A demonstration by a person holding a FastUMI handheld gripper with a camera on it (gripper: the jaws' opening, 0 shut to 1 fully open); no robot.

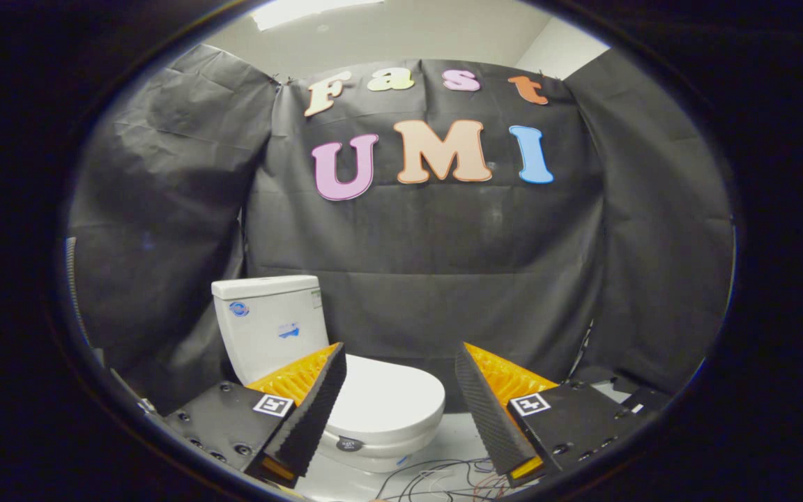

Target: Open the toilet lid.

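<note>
Ahead, a small white toilet is standing on a pale floor, just beyond the gripper and a little off toward its left finger. The toilet lid is lying flat and closed over the seat, its rounded front facing the camera. The left finger is covering the lid's near left edge from this angle, while most of the lid is showing in the gap between the two fingers. Whether that finger is touching the lid cannot be told. The right finger is sitting apart from the toilet, with bare floor and dark wall behind it.

The fingers are spread wide with nothing held between them. Each is showing a black ribbed pad on its inner face, an orange ridged body behind it, and a black mount with a small square marker. The gripper is pointing roughly level and slightly downward, looking forward across the lid toward the tank.

The white tank is rising behind the lid, with its back against a black cloth wall that is wrapping around the booth. A tangle of thin wires is lying on the floor just ahead of the fingers, below the toilet's front. A dark round dot is sitting on the front of the bowl.
</note>
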